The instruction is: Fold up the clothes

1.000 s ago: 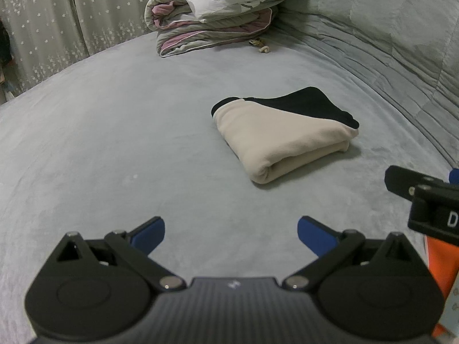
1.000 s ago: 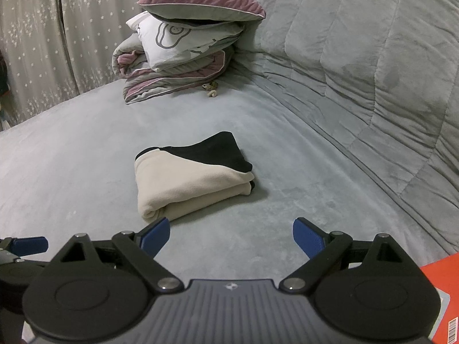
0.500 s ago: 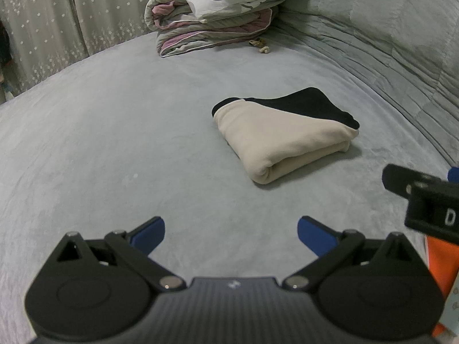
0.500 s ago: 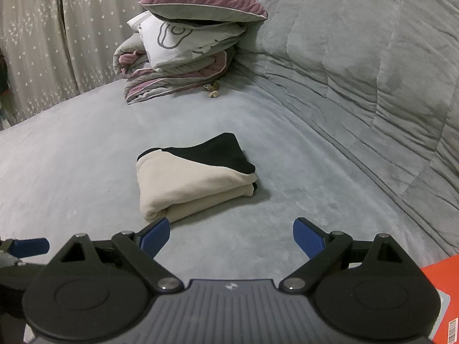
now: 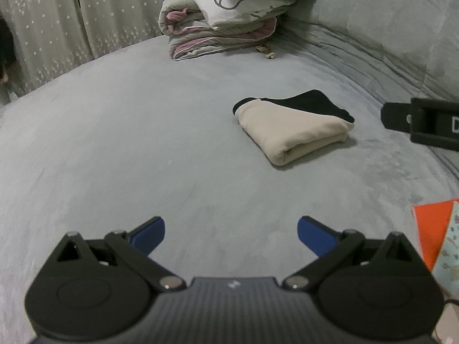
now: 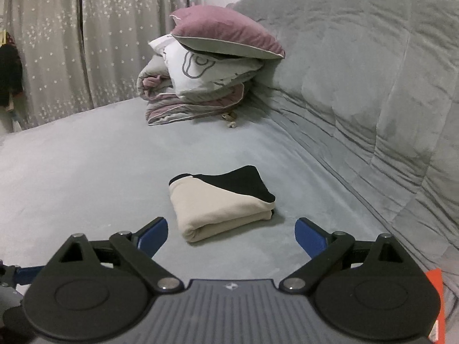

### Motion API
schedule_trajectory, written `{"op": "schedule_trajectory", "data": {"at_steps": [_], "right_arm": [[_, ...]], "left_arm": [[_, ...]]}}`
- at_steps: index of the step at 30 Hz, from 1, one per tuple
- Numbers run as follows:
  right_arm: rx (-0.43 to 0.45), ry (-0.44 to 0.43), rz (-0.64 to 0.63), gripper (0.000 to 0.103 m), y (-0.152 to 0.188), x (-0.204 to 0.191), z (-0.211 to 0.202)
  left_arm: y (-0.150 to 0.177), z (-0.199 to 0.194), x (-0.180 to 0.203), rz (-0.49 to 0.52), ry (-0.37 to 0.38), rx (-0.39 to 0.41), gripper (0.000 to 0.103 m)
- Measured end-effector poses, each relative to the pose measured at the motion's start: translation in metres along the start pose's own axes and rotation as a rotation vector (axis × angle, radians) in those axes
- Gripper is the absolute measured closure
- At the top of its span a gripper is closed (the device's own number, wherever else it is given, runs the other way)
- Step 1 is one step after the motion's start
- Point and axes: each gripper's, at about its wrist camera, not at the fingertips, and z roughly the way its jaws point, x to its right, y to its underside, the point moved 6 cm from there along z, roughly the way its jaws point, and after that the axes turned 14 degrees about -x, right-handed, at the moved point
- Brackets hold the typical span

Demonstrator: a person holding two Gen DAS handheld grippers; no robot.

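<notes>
My left gripper (image 5: 231, 230) and right gripper (image 6: 231, 232) both stand wide, holding nothing. The garment (image 6: 221, 207) lies folded into a compact bundle on the bed (image 5: 114, 143), to the far right in the left view. In the last second both my views have lifted and tilted away from it, which I read as backing off from a finished fold.

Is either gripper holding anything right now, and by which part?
Nothing is held. The left gripper and right gripper are both open and empty; the folded garment lies untouched on the bed.
</notes>
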Motion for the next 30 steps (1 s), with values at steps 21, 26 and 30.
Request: {"op": "schedule_trajectory", "data": {"at_steps": [21,26,30], "right_arm": [[-0.010,0.008,-0.016,0.004,0.043,-0.017,-0.058],[-0.012,-0.010,-0.025,0.004,0.044,-0.026,-0.057],[-0.017,-0.019,-0.040,0.004,0.046,-0.035,-0.053]], "left_arm": [[0.040,-0.054,-0.024,-0.046,0.004,0.035,0.000],[0.043,-0.059,-0.030,-0.057,0.001,0.042,0.000],[0.045,-0.060,-0.037,-0.065,-0.007,0.056,0.000]]}}
